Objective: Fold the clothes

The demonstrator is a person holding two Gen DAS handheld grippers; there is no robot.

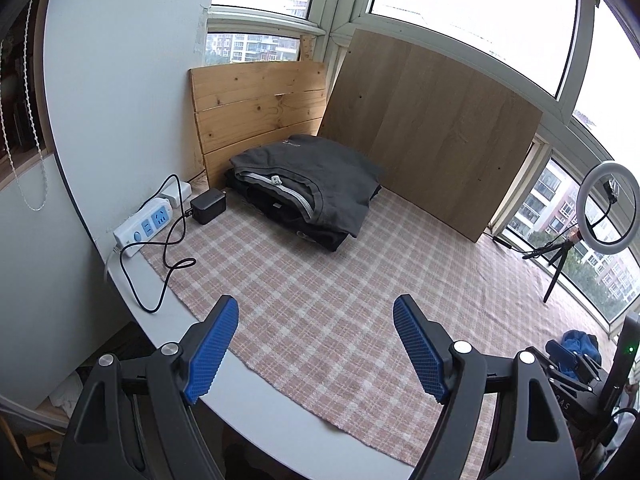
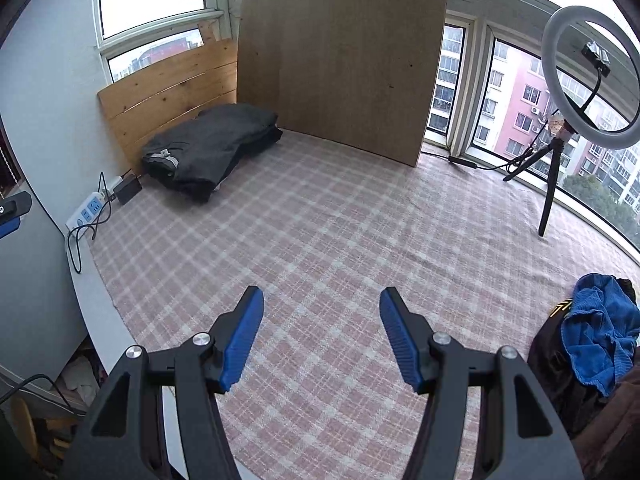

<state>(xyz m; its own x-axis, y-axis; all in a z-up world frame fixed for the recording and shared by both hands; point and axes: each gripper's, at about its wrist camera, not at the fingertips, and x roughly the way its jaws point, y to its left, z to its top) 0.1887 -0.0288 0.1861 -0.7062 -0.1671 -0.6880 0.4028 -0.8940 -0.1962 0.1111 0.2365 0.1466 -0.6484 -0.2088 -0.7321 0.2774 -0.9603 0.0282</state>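
Note:
A stack of folded dark grey clothes (image 1: 308, 184) lies at the far left corner of the checked cloth, against the wooden boards; the right wrist view shows the same stack (image 2: 208, 148). A crumpled blue garment (image 2: 600, 336) lies on dark clothes at the right edge of the table, seen small in the left wrist view as the blue garment (image 1: 576, 346). My left gripper (image 1: 316, 312) hovers open above the near left edge of the cloth, nothing between its blue pads. My right gripper (image 2: 322, 304) is open too, over the middle of the cloth, holding nothing.
A white power strip (image 1: 142, 232), a black adapter (image 1: 208, 208) and loose cables lie left of the cloth. Wooden boards (image 1: 424, 128) lean against the windows behind. A ring light on a tripod (image 2: 588, 80) stands at the far right. The pink checked cloth (image 2: 340, 220) covers the table.

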